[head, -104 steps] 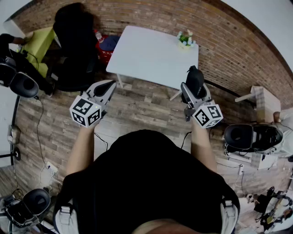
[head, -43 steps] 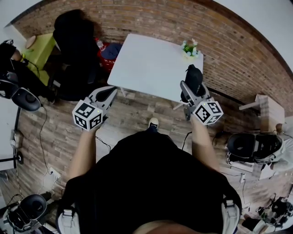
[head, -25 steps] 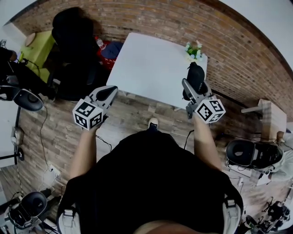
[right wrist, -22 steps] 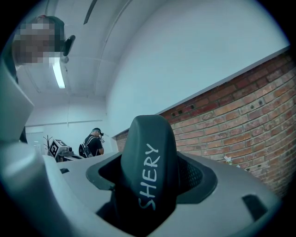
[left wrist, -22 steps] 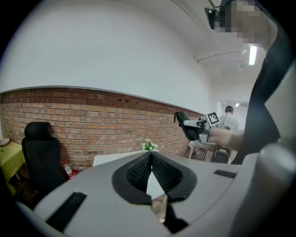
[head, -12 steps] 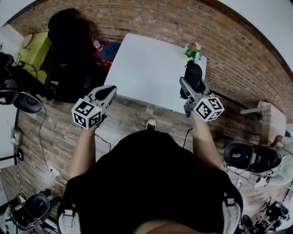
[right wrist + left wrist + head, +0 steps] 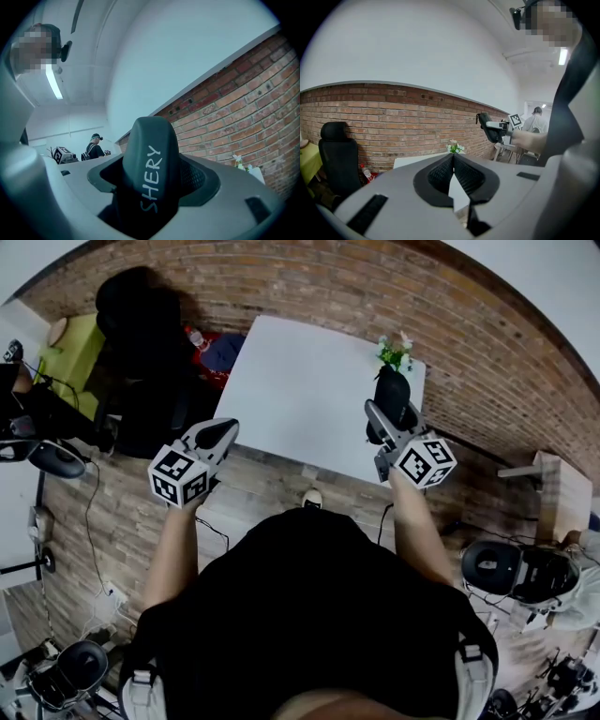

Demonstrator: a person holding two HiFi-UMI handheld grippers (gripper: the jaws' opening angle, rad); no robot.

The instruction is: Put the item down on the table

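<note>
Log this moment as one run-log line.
left gripper: shut, empty | right gripper: shut on dark item | white table: item not yet down

A small pot of white flowers [image 7: 394,351] stands at the far right corner of the white table [image 7: 300,395], close to the brick wall [image 7: 309,282]. Beyond the table's left edge, a black office chair [image 7: 141,329] stands on the wood-plank floor [image 7: 112,512]. 1 clear bottle [image 7: 194,337] stands between them.
</note>
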